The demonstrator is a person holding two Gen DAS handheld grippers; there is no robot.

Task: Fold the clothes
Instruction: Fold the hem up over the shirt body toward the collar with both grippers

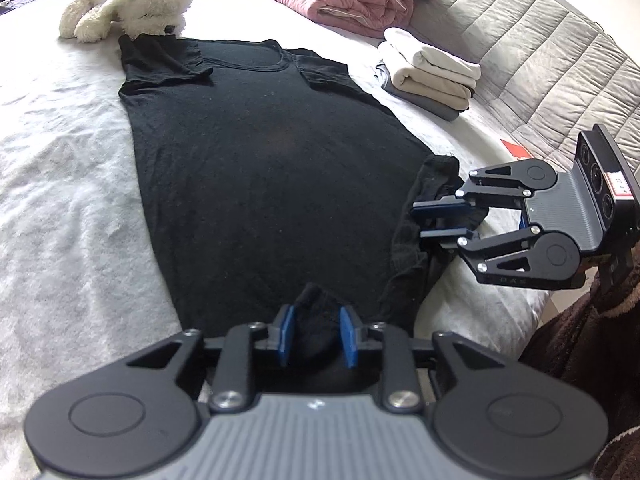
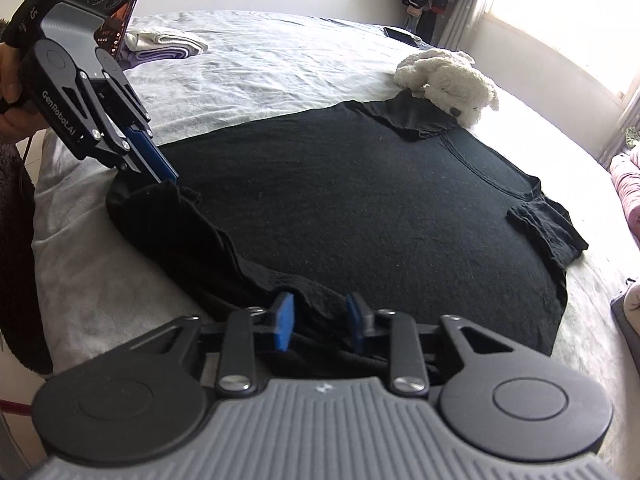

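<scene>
A black T-shirt [image 1: 256,152] lies flat across the bed [image 1: 60,184], filling the frame's centre, sleeves folded inward, its hem bunched at the bottom. The left gripper [image 1: 316,334], bottom centre in its own view, pinches a hem corner between blue pads. The right gripper [image 1: 438,218], at right, clamps the other hem corner. A plush dog [image 1: 128,4] sits upper left; folded clothes [image 1: 428,74] are stacked upper right.
</scene>
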